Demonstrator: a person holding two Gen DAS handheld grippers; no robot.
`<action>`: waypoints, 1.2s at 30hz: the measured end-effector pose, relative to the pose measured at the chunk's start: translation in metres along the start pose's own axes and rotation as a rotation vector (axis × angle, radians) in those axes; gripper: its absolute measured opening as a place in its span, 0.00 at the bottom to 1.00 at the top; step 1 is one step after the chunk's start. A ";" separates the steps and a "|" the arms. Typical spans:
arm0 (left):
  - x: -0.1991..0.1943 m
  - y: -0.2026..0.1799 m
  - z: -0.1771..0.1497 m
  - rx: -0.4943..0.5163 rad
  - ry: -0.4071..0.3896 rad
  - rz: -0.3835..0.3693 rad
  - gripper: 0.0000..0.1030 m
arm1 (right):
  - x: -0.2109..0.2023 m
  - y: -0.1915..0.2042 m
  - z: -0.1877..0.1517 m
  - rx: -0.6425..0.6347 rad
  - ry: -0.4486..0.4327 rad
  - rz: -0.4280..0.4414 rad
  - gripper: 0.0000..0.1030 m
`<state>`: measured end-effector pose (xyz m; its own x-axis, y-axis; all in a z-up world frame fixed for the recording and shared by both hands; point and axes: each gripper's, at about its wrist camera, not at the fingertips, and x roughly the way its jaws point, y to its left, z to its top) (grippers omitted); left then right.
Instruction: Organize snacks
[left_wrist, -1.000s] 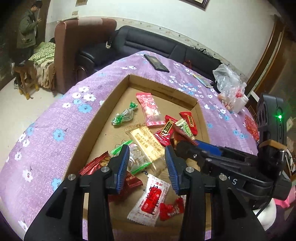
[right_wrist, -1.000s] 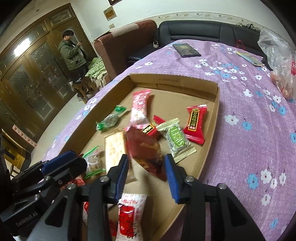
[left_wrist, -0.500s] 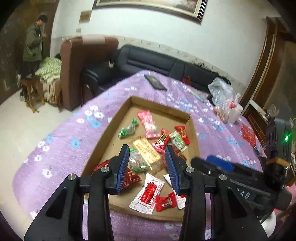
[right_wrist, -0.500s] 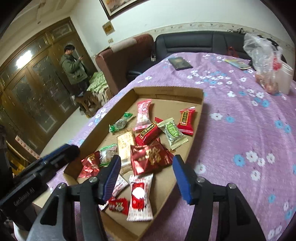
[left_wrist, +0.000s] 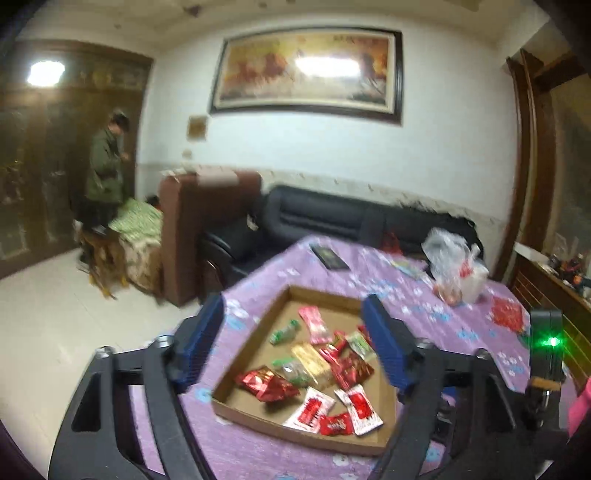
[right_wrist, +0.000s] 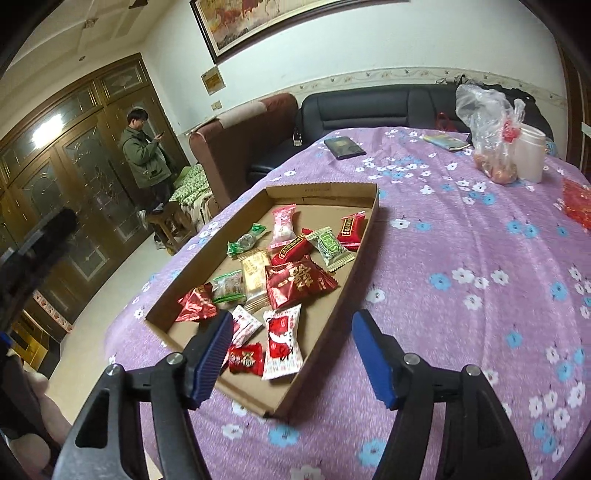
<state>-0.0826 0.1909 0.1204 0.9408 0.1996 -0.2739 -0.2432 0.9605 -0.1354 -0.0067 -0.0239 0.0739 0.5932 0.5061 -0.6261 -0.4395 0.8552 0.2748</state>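
Note:
A shallow cardboard tray (right_wrist: 365, 240) lies on a purple flowered tablecloth and holds several wrapped snacks. A large dark red packet (right_wrist: 295, 282) lies in the middle of the tray, and a white and red packet (right_wrist: 282, 338) lies near its front. The tray also shows in the left wrist view (left_wrist: 255, 332). My right gripper (right_wrist: 291, 354) is open and empty, held above the tray's near end. My left gripper (left_wrist: 295, 343) is open and empty, raised well above the tray. The right gripper's body (left_wrist: 546, 354) shows at the right of the left wrist view.
A plastic bag of food (right_wrist: 491, 136) and a white cup (right_wrist: 530, 151) stand at the table's far right. A dark tablet (right_wrist: 343, 147) lies at the far edge. A black sofa (right_wrist: 369, 107), a brown armchair (right_wrist: 240, 133) and a standing person (right_wrist: 144, 155) are beyond the table.
My right gripper opened and let the dark red packet drop into the tray. Both grippers opened wide and drew up and back from the tray.

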 end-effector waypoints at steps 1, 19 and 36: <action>-0.007 0.001 -0.001 -0.007 -0.020 0.020 0.84 | -0.002 0.000 -0.001 -0.003 -0.006 -0.001 0.69; 0.010 -0.034 -0.036 0.081 0.249 -0.017 0.99 | -0.030 0.041 -0.037 -0.202 -0.091 -0.085 0.81; 0.036 -0.050 -0.051 0.108 0.357 -0.035 0.99 | -0.021 0.025 -0.036 -0.171 -0.061 -0.091 0.81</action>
<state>-0.0490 0.1403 0.0684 0.8021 0.1046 -0.5880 -0.1685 0.9842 -0.0546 -0.0546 -0.0174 0.0674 0.6729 0.4380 -0.5961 -0.4876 0.8687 0.0879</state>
